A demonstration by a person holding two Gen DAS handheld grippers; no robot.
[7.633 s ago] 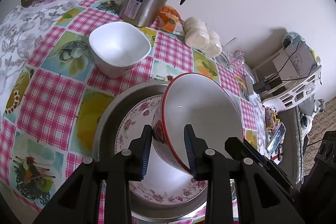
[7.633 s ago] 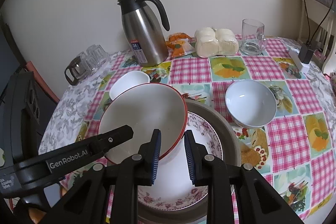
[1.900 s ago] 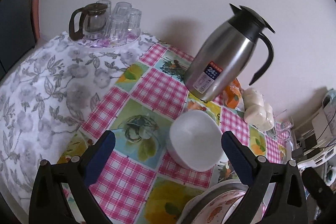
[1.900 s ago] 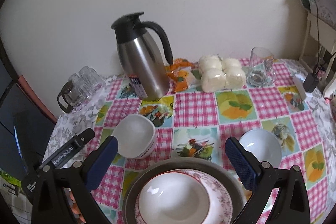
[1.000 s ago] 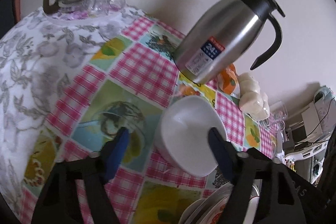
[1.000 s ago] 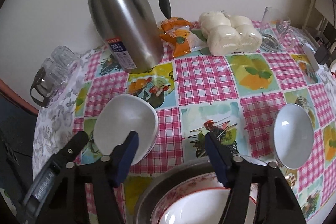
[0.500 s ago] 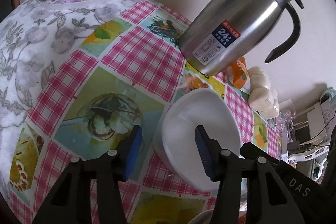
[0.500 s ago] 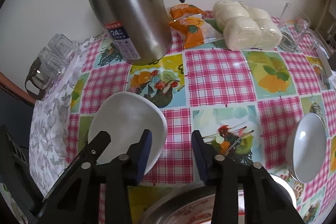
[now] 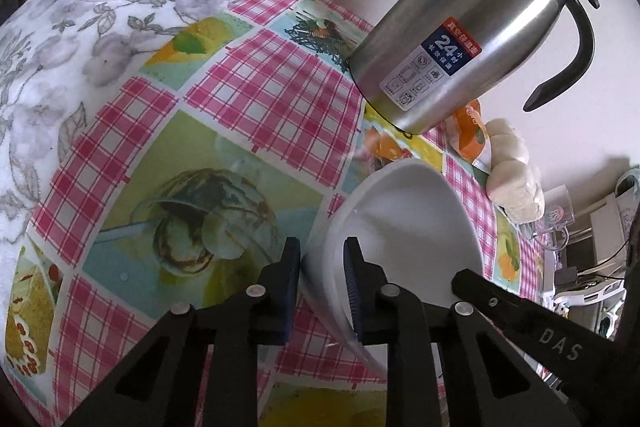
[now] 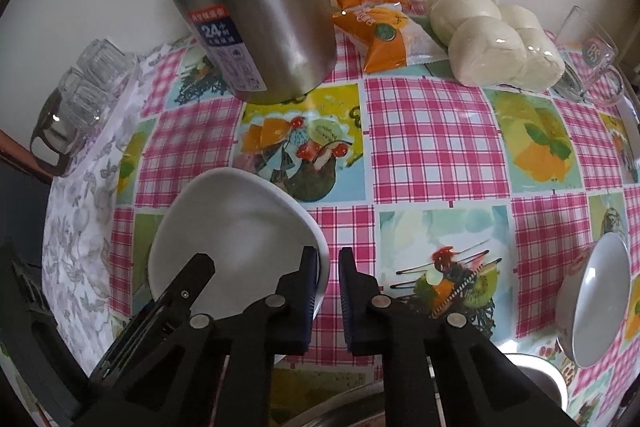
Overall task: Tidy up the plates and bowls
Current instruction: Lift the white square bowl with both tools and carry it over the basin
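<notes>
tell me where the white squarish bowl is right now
The white squarish bowl sits on the checked tablecloth in front of the steel thermos jug, lower left in the right wrist view, its rim pinched by the left gripper and the right gripper.

Both grippers dropped to the white bowl (image 9: 404, 227); jaws closing on its rim.

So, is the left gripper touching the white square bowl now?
Touching. The left wrist view shows the left gripper closing on the white square bowl, its rim between both pads.
</notes>
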